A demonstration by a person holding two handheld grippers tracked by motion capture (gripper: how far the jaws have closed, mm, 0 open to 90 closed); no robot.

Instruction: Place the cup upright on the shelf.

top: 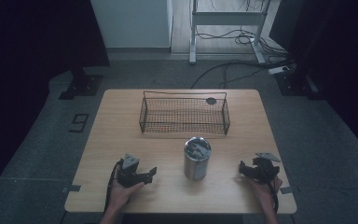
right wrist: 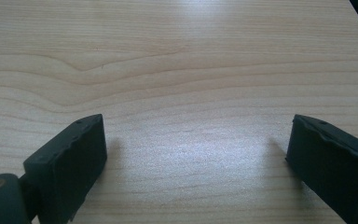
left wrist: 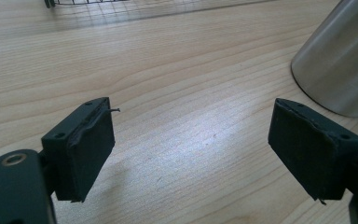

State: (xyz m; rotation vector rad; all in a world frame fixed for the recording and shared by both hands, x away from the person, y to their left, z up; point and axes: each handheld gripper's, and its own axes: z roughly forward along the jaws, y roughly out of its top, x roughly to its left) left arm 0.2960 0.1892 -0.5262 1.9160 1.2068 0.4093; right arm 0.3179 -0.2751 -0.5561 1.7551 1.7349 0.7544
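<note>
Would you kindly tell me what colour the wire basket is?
The wire basket is black mesh, clearest in the high view.

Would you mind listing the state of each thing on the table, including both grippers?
Left gripper: open, jaws wide apart, nothing between them, held low at the table's near left.
Right gripper: open, nothing held, low at the near right.
Steel canister: upright between the grippers, untouched, top end shiny.
Wire basket: upright at the far side, looks empty.
Small dark disc: lying flat beyond the basket.
</note>
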